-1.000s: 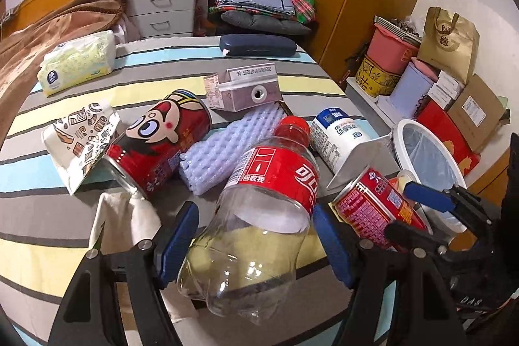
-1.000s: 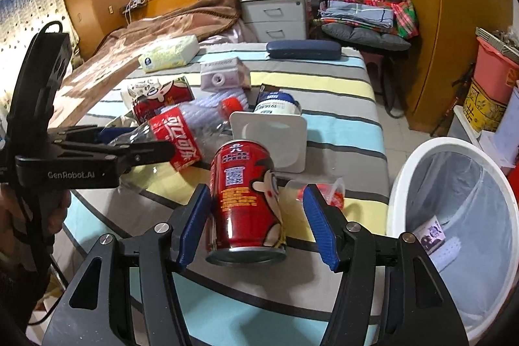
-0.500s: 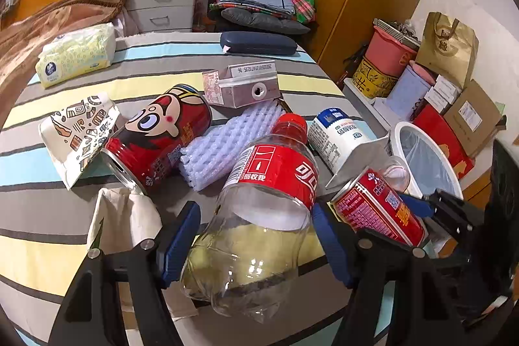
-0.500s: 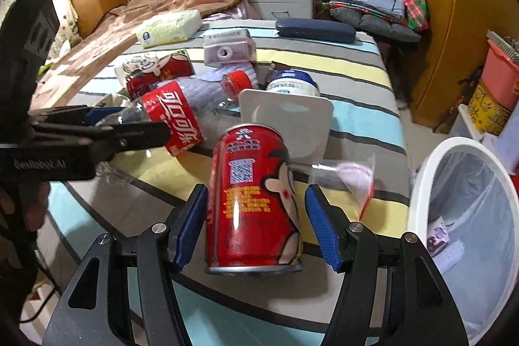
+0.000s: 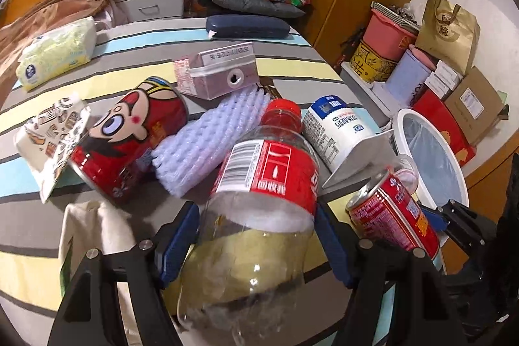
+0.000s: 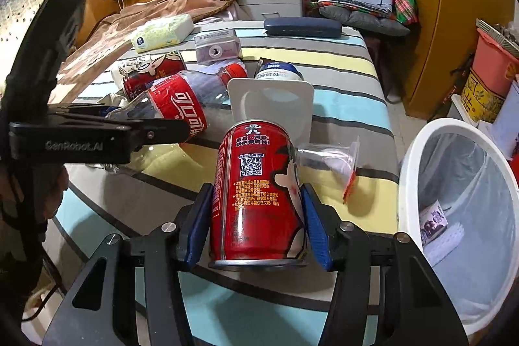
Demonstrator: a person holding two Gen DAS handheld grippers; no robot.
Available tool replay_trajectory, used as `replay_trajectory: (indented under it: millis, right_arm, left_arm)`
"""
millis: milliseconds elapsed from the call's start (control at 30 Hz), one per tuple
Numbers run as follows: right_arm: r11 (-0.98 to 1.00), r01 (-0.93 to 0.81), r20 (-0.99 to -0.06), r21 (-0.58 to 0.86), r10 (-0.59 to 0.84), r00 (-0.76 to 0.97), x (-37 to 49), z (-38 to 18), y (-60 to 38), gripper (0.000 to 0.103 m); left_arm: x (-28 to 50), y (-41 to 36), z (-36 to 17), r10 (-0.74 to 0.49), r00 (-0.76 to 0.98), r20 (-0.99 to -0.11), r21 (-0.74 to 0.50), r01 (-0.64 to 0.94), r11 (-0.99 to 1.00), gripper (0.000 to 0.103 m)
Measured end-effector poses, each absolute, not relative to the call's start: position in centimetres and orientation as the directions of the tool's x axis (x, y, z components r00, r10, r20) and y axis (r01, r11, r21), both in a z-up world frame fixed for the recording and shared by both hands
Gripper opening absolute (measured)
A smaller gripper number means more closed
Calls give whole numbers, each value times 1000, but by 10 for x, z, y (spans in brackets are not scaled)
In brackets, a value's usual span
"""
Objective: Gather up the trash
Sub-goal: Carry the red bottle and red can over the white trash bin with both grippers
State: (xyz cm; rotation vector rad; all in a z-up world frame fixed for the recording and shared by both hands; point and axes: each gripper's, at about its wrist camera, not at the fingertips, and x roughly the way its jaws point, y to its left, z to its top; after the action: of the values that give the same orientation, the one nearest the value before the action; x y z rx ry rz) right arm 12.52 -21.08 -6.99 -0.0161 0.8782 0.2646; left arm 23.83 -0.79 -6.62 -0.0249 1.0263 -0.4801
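Observation:
A clear cola bottle [image 5: 259, 184] with a red label lies tilted on the striped bed, its base between the blue pads of my left gripper [image 5: 256, 216], which is shut on it. The bottle [image 6: 181, 106] and a left finger [image 6: 129, 132] also show in the right wrist view. A red cartoon can [image 6: 256, 184] stands upright near the bed's edge. My right gripper [image 6: 256, 193] is closing its jaws on it, and both pads touch its sides. The can [image 5: 395, 216] shows at the lower right of the left wrist view. A white bin [image 6: 412, 158] with a clear liner stands beside the bed.
On the bed lie a second red can [image 5: 129, 138], purple foam [image 5: 207, 145], a white bottle [image 5: 334, 125], a pink carton [image 5: 217, 73], a tissue pack [image 5: 55, 54], a blue case [image 5: 248, 26] and a clear bag [image 6: 327, 158]. Boxes and tubs crowd the floor behind the bin [image 5: 397, 125].
The right jaws have narrowed from a clear gap to touching the can. The bottle has rolled in the left jaws, so its barcode now faces up.

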Motion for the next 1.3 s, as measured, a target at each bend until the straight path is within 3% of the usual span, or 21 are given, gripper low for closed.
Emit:
replay_trajectory:
  millis: [133,233,967,1300]
  right_arm:
    - [968,-229,-761,105,226,608,126,-71,-213,55]
    - [968,-229,-760,106,227,610,125,-71,-213,55]
    - [967,-208,-716,144,247,652,107,-64,-217,54]
    - [970,-190,-680,152,242,692,95,-51,-225,54]
  left_arm:
    - [240,-8,-66,-391,431,-813,-244,358,901,71]
    - [236,-10,-65,-384,446,-809,-227,365,903,64]
    - [172,13,-37,-321,575,-753,-193,274,942,64]
    - [144,8,-12,-278,645,-711,-118,281,953,64]
